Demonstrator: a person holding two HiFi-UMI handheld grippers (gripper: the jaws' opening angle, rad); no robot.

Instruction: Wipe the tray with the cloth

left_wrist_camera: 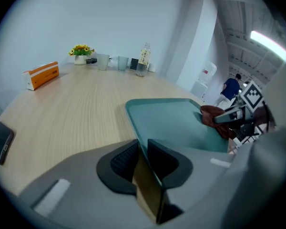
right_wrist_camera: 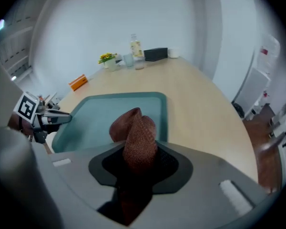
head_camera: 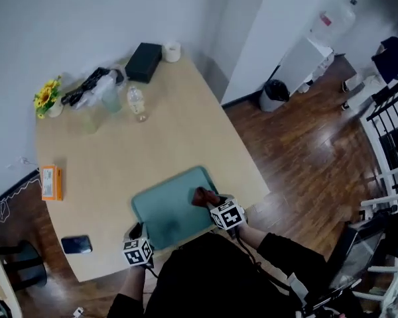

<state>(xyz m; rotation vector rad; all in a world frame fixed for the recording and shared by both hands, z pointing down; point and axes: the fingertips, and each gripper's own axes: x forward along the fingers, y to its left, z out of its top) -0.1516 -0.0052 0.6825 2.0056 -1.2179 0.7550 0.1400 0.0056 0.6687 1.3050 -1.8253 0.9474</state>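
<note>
The right gripper (head_camera: 212, 204), fingers pinching the cloth (head_camera: 200, 195), hangs over the tray (head_camera: 169, 212) at its right side, and the tray's length runs left toward the left gripper (head_camera: 138, 232), whose fingers are clamped on the rim.

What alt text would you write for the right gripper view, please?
The right gripper holds a bunched reddish-brown cloth between its jaws over a teal tray on a pale wooden table. At left, the left gripper pinches the tray's edge.
</note>
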